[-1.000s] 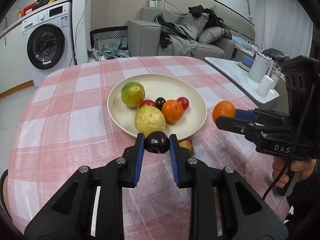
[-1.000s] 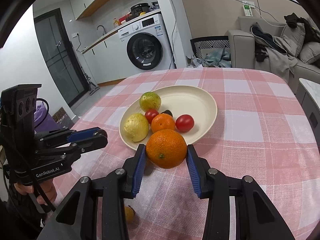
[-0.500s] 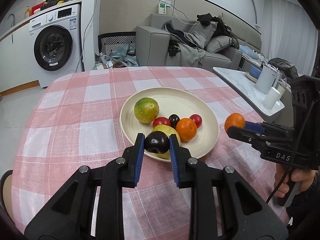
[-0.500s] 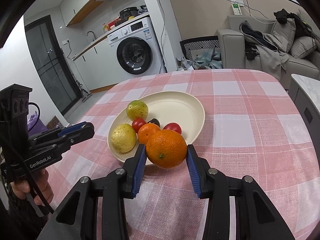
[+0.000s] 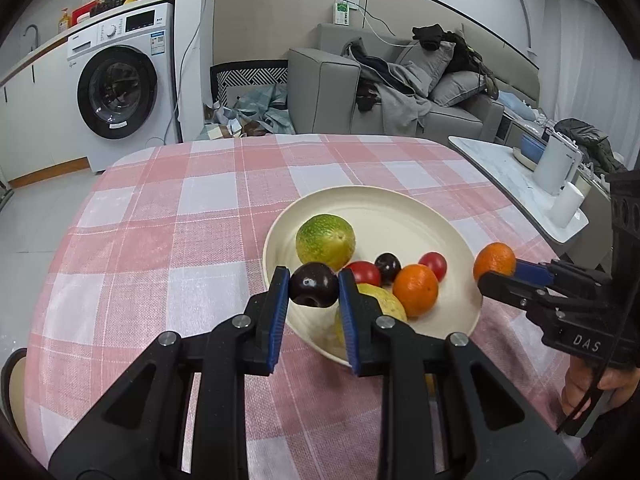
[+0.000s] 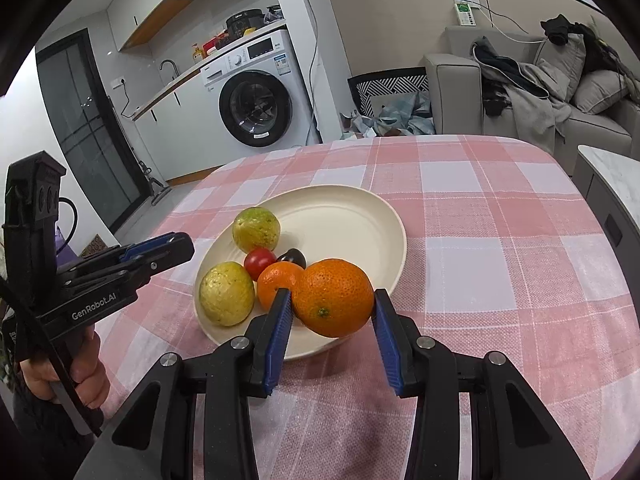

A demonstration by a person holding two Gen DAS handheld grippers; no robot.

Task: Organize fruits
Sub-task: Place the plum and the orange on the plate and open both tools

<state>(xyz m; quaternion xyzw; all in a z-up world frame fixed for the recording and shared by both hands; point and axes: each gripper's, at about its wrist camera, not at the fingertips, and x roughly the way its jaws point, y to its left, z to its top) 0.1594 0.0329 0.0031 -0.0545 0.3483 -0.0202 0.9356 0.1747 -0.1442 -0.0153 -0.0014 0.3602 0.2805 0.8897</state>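
Observation:
A cream plate (image 5: 400, 208) (image 6: 352, 216) on the pink checked table holds a green fruit (image 5: 325, 239) (image 6: 256, 229), a yellow fruit (image 6: 226, 299), an orange (image 5: 415, 289) (image 6: 276, 283), red tomatoes (image 5: 433, 265) (image 6: 259, 262) and a dark plum (image 5: 387, 266) (image 6: 293, 257). My left gripper (image 5: 313, 285) is shut on a dark plum (image 5: 313, 285), held above the plate's near left rim. My right gripper (image 6: 332, 298) is shut on a large orange (image 6: 332, 298) (image 5: 494, 261), held above the plate's near right rim.
The table's cloth (image 5: 168, 240) spreads left of the plate. A side table (image 5: 516, 184) with white containers stands to the right. A washing machine (image 5: 120, 88) and a grey sofa (image 5: 400, 92) stand beyond the table.
Both grippers have risen and moved forward over the plate's near rim, each still holding its fruit. The small fruit on the cloth near the left gripper has dropped behind the fingers.

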